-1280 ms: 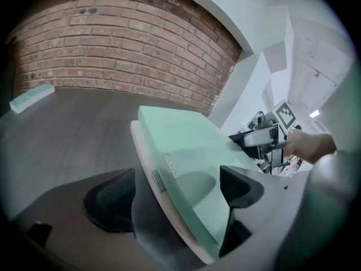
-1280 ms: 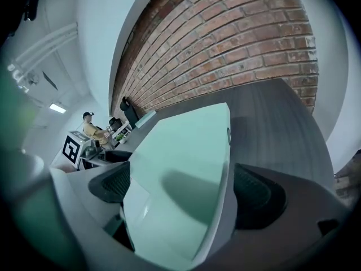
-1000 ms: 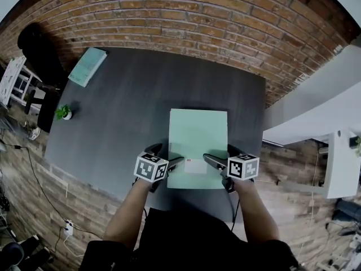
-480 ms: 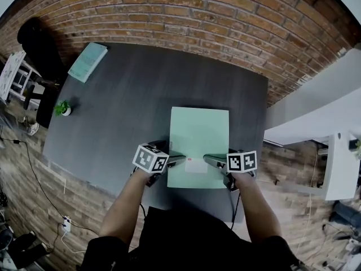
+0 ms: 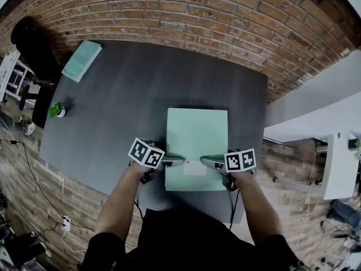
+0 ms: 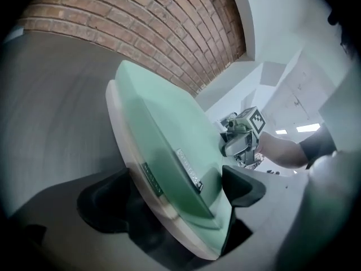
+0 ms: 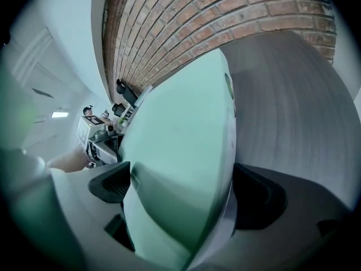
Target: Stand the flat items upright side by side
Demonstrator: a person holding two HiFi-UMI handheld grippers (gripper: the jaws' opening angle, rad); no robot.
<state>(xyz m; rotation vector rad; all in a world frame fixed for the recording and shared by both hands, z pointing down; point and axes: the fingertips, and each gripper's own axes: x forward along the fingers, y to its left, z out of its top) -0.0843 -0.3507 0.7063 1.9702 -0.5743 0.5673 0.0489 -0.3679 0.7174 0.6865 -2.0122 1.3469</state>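
A large mint-green book [image 5: 197, 140] lies near the front edge of the dark table [image 5: 124, 100]. My left gripper [image 5: 171, 162] clasps its near left side and my right gripper [image 5: 209, 161] its near right side. In the left gripper view the book [image 6: 169, 117] fills the space between the jaws of the left gripper [image 6: 175, 199], spine and white label showing. The right gripper view has the book [image 7: 186, 123] wedged between the jaws of the right gripper [image 7: 183, 196]. A second, thinner green book [image 5: 82, 60] lies flat at the table's far left corner.
A small potted plant [image 5: 56, 109] stands at the table's left edge. A brick wall [image 5: 186, 10] runs behind the table. White furniture [image 5: 316, 117] sits to the right, beyond the table's edge. The floor is wooden.
Both grippers have closed in on the big book's near sides. The book's near end now sits slightly closer to me and looks a little raised.
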